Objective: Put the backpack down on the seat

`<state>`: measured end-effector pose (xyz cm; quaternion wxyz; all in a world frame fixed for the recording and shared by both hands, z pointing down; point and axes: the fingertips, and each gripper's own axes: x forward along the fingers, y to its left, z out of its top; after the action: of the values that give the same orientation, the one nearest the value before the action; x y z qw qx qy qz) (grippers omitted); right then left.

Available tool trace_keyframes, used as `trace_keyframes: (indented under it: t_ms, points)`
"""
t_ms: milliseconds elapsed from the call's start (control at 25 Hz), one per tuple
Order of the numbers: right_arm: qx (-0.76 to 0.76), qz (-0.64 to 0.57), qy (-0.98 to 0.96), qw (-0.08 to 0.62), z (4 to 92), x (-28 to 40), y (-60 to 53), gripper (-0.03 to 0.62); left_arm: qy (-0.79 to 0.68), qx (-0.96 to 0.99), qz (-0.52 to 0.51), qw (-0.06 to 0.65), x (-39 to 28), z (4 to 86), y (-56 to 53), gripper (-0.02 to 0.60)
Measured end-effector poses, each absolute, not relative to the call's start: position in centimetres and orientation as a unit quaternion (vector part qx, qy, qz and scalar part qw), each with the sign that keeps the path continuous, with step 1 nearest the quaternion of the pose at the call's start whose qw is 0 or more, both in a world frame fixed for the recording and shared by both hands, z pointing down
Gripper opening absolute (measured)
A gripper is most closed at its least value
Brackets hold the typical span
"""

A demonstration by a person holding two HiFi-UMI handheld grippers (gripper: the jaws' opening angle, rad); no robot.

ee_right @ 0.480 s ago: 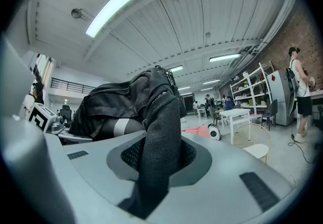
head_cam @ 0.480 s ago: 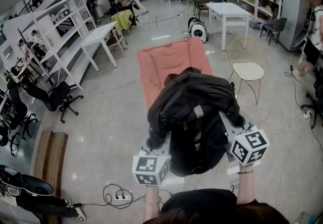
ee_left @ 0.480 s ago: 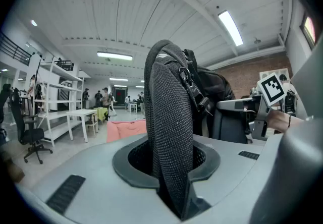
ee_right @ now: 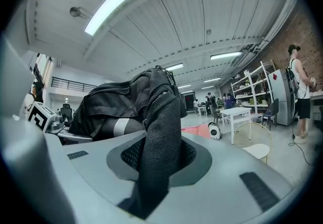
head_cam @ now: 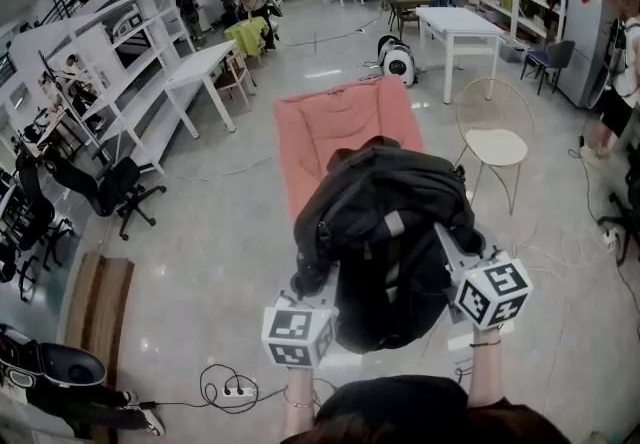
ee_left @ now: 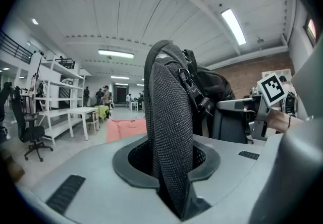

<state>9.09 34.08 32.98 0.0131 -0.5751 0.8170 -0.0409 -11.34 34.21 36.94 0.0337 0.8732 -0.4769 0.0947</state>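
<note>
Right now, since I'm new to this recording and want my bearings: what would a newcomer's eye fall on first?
The black backpack fills the middle of the head view, held up with the left hand-held gripper and right hand-held gripper each shut on one of its mesh straps. Just beyond it lies the pink seat, with a wire-framed chair to its right.

A gold wire-framed chair with a cream seat (head_cam: 497,144) stood at the right, a white rectangular table (head_cam: 455,22) farther off, a black office chair (head_cam: 112,190) left.
</note>
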Motion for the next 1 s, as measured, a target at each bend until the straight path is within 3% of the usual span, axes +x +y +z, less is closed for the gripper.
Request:
trace_keyframes:
  t_ms: [1000]
  points:
    - [-0.551,-0.081,0.831,0.006,35.0,8.6,19.9,0.089,-0.503,0.854,0.110,0.072,-11.8,39.4,21.7,0.107]
